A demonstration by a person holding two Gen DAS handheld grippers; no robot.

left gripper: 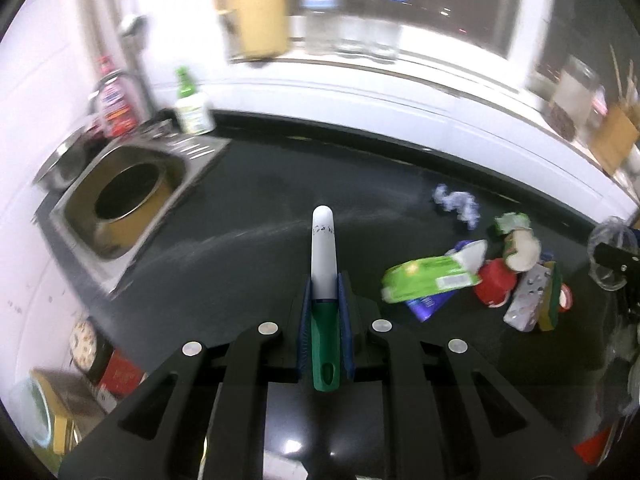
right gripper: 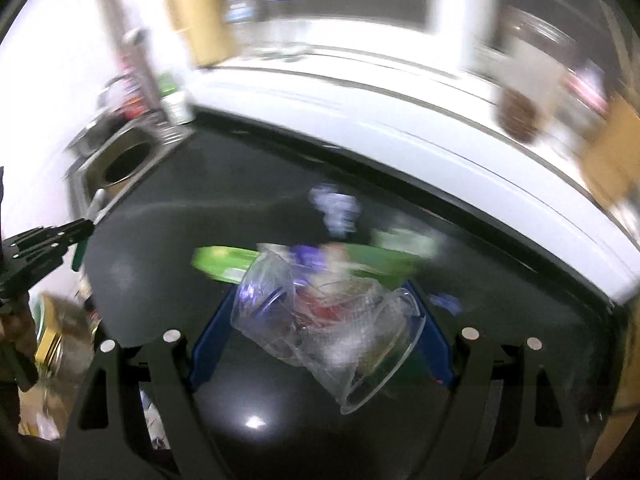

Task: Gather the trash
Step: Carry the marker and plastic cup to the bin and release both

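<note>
The left gripper is clenched on one green-handled tool with a white rounded tip; the white tip projects forward beyond the blue pads, the green handle runs back between them. The right gripper grasps one crumpled clear plastic cup across wide-set jaws; the cup lies tilted, rim toward the lower right.

Landmark: the dark countertop. On its right side lies one trash pile: one green wipes pack, one red cup, one grey blister strip, and one crumpled blue-white wrapper just behind. Further items in the pile are blurred.

At the countertop's left edge sits one steel sink containing one pot. The countertop's centre is bare.
</note>
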